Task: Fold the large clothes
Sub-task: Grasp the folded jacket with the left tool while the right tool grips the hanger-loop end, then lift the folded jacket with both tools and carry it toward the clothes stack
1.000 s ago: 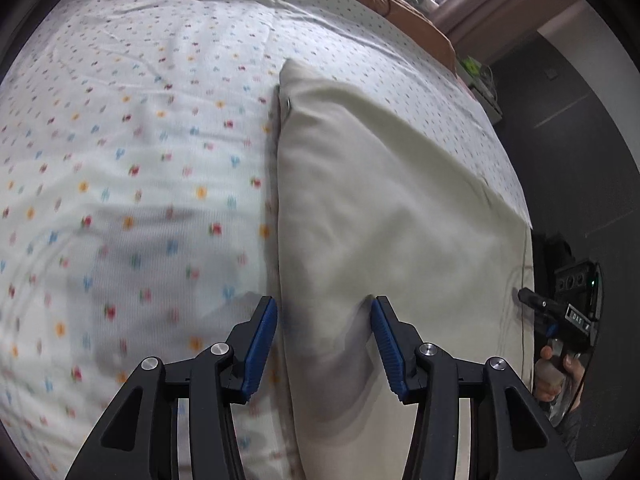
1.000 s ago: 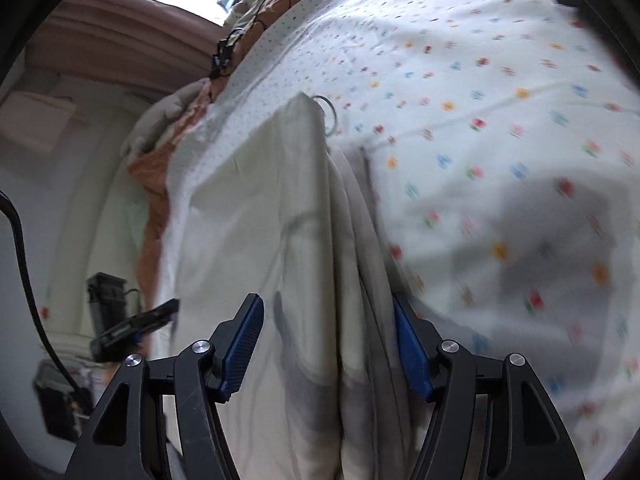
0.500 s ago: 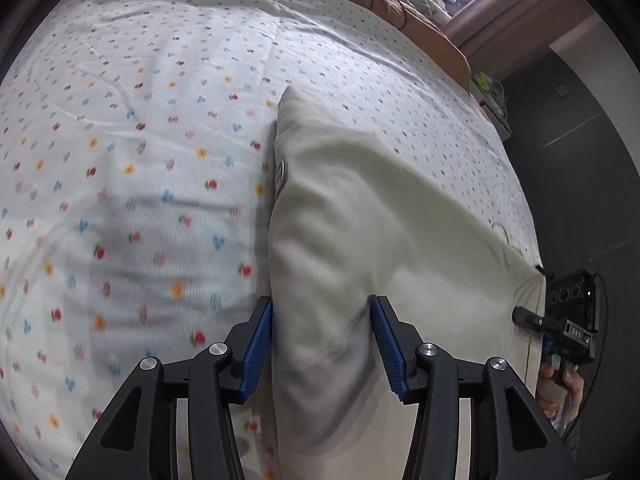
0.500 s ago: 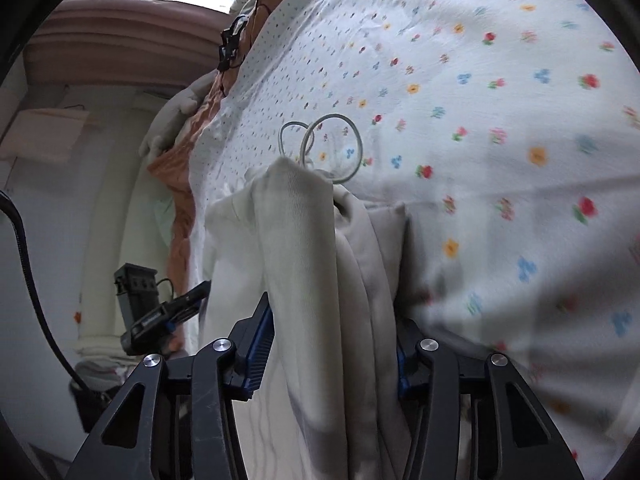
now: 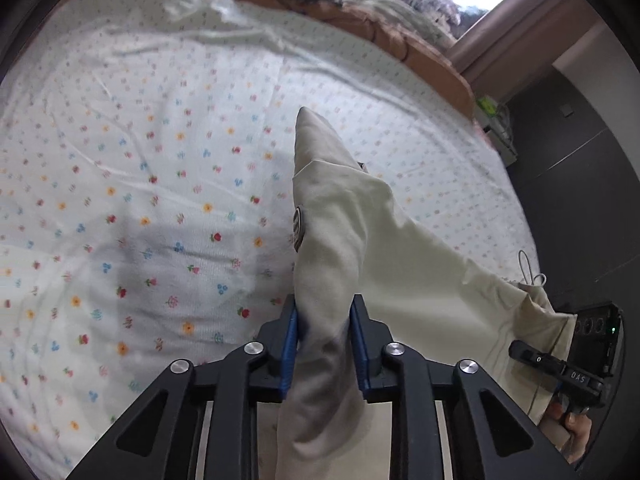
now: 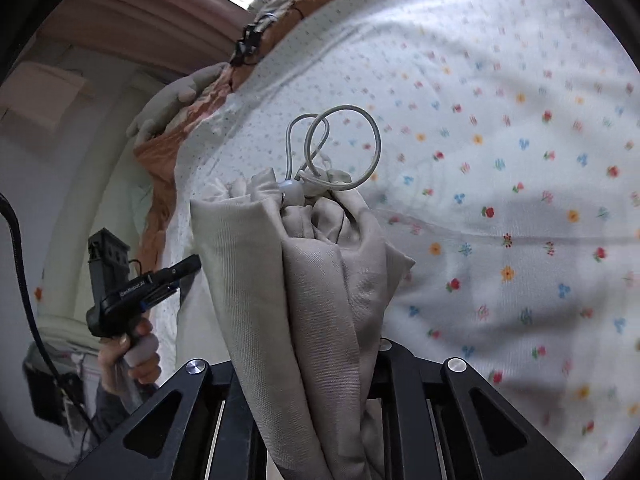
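Observation:
A large beige garment (image 5: 384,248) is lifted off the flowered bed sheet (image 5: 160,184). My left gripper (image 5: 323,332) is shut on one bunched end of it, and the cloth stretches right toward the other gripper (image 5: 560,364). In the right wrist view my right gripper (image 6: 308,364) is shut on the other bunched end of the garment (image 6: 304,264); the cloth hides its pads. A grey drawstring loop (image 6: 344,136) with a round toggle sticks up from the bunch. The left hand-held gripper (image 6: 136,284) shows at the left.
The bed sheet (image 6: 500,160) fills most of both views. An orange blanket (image 5: 400,36) and piled clothes lie along the far edge. A curtain (image 6: 152,12) and a black cable (image 6: 20,272) are at the left in the right wrist view. Dark wall panels (image 5: 580,160) stand past the bed.
Both grippers closed on the garment's ends and lifted it off the bed. The cloth went from lying flat to hanging bunched between them.

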The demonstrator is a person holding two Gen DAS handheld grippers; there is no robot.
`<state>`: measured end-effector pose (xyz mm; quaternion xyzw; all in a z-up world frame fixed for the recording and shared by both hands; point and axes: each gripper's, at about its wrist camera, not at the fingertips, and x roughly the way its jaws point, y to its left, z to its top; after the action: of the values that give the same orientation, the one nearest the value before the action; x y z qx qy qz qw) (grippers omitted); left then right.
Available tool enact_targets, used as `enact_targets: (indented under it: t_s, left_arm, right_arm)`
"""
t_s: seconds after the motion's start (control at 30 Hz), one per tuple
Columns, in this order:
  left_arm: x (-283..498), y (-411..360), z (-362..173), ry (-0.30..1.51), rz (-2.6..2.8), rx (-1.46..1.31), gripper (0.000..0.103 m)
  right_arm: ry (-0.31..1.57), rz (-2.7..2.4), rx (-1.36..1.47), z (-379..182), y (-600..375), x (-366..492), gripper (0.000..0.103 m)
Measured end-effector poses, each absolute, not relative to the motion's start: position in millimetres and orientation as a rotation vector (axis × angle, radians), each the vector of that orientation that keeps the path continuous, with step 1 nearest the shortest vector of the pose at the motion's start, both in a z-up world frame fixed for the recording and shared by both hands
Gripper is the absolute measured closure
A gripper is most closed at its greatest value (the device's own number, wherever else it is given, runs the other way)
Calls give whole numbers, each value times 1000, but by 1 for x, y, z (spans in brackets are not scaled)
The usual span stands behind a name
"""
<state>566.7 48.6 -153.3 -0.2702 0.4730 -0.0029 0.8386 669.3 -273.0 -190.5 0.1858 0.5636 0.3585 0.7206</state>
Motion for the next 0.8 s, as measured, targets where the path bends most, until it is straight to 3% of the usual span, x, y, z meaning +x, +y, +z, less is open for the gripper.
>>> enact_targets:
  t_s: [0.8]
  left_arm:
    - [380, -19, 39, 612, -34, -464, 86]
  right_arm:
    - [891, 774, 326, -16, -320, 506, 91]
